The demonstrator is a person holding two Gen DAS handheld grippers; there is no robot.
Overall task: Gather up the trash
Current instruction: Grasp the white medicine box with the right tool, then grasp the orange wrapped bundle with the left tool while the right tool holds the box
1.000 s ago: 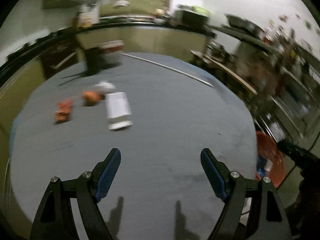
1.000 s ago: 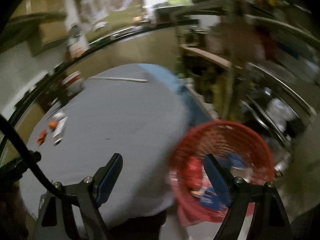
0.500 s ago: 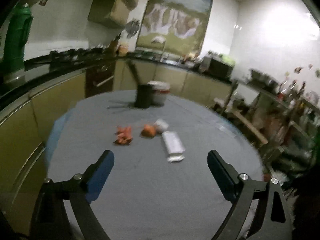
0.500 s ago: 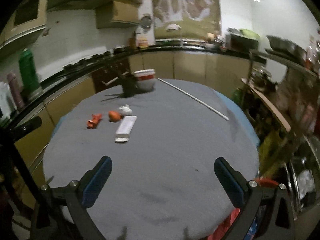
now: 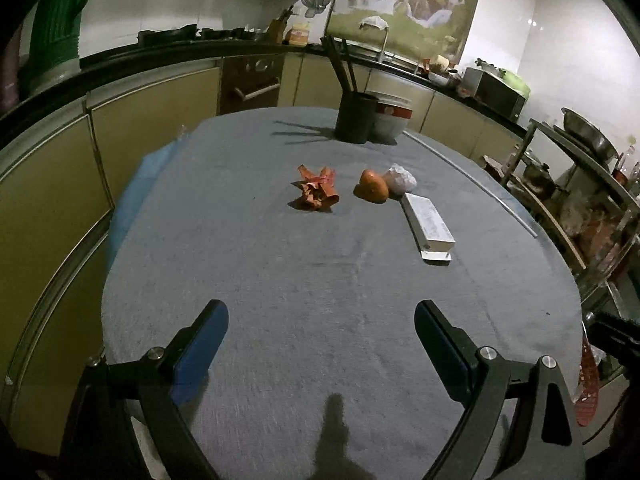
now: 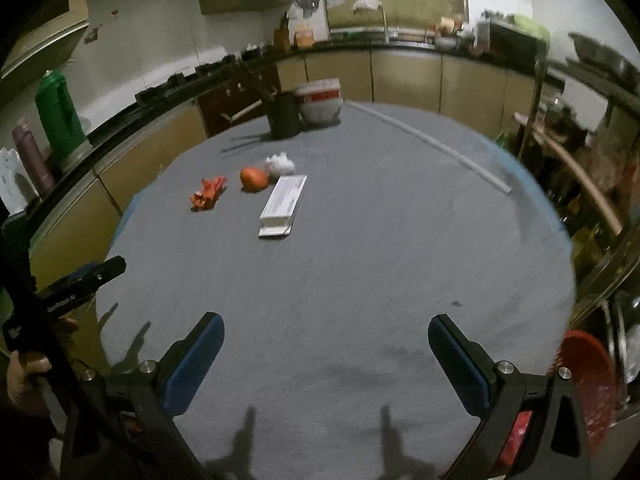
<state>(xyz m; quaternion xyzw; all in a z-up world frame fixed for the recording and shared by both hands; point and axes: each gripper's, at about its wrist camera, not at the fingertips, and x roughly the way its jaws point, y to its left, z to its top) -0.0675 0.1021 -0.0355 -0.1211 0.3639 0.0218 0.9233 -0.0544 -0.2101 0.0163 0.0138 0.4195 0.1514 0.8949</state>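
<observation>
On the grey table lie a crumpled red wrapper (image 5: 317,191) (image 6: 208,193), an orange peel (image 5: 373,186) (image 6: 253,178), a crumpled white tissue (image 5: 400,178) (image 6: 280,164) and a flat white box (image 5: 428,222) (image 6: 284,203). A red basket (image 6: 588,380) (image 5: 585,380) holding trash stands off the table's right edge. My left gripper (image 5: 320,336) is open and empty over the near table. My right gripper (image 6: 326,354) is open and empty, also over the near edge, far from the trash.
A black utensil holder (image 5: 356,118) (image 6: 285,116) and stacked bowls (image 5: 390,118) (image 6: 320,100) stand at the table's far side. A long white rod (image 6: 432,146) (image 5: 472,172) lies along the right. Kitchen cabinets and shelves surround the table (image 5: 320,280).
Both grippers have swung from the basket side back towards the table. The right view turned left off the basket; the left view now faces the trash head on. Both stay open.
</observation>
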